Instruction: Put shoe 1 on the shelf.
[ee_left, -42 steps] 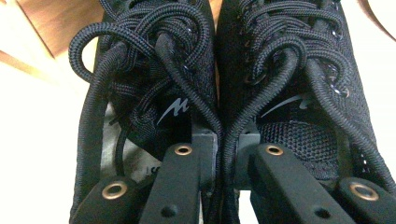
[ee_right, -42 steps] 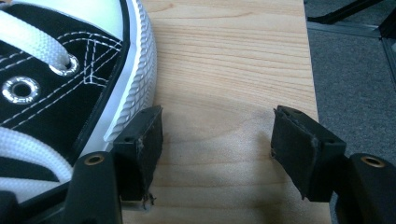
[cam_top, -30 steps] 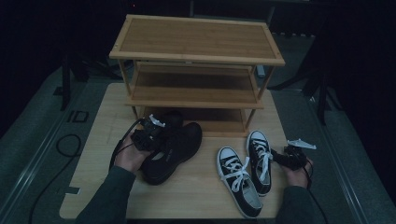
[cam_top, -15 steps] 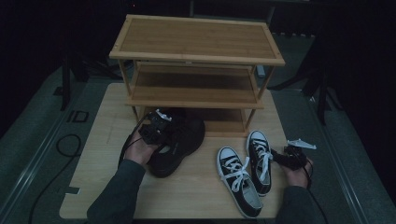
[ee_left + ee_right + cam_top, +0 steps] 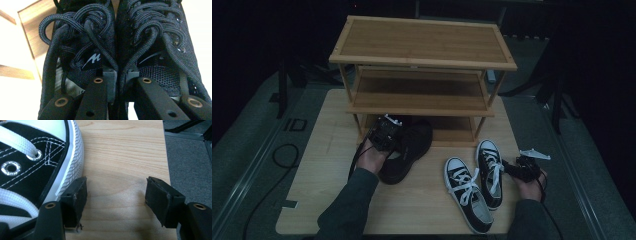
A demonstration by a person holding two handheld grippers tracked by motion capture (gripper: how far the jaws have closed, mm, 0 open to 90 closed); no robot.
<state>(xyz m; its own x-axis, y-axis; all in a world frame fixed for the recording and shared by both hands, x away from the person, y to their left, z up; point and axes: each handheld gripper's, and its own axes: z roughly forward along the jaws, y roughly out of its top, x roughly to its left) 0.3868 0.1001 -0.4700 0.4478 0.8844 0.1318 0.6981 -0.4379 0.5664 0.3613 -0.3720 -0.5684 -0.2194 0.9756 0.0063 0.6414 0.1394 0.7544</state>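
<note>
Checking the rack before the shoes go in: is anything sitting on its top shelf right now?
No, the top shelf of the wooden shoe rack is bare wood from edge to edge in the high view.

Black mesh shoes (image 5: 140,50), black-and-white laced sneakers (image 5: 479,185), light wooden rack (image 5: 422,45).

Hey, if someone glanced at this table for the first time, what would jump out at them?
The wooden shoe rack at the table's far side, then the black shoes pinched together by the left gripper just before its bottom shelf. Near the right gripper, open, lie black-and-white sneakers.
</note>
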